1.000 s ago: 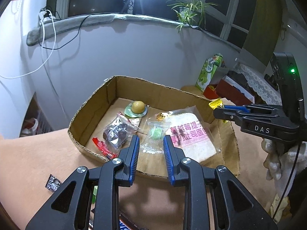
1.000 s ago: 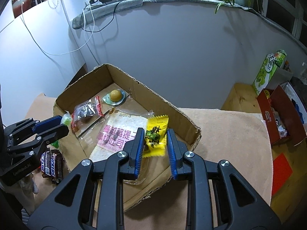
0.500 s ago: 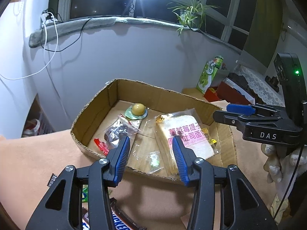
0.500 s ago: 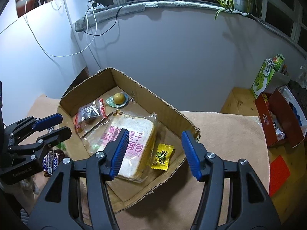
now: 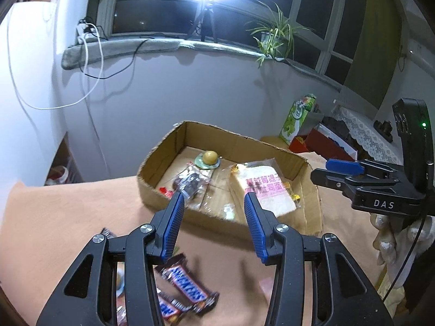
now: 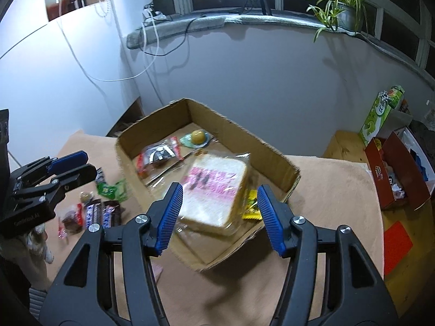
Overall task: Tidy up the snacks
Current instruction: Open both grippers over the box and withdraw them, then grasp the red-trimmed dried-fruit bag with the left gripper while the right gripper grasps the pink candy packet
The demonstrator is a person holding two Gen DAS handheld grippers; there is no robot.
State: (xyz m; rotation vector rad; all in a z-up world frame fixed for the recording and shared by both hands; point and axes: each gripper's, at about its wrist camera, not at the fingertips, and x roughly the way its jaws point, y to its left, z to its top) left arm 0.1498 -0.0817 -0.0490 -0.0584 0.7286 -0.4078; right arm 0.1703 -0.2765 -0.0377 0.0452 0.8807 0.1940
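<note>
Two ribbed blue grippers (image 5: 214, 218) (image 6: 218, 214) empty, rect. cardboard box (image 6: 242, 133), crinkly plastic-wrapped bread (image 6: 214, 190)

A table covered by a peach-coloured cloth (image 6: 326, 179) was seen. An open, shallow brown cardboard box (image 6: 272, 150) was set on the cloth. Just beside the box's left wall, loose snacks were laid on the cloth: two brown wrapped chocolate bars (image 6: 102, 213), a green crinkled packet (image 6: 112, 188), a small clear packet with red ends (image 6: 69, 218) and a small black-and-white sachet (image 5: 107, 234).
</note>
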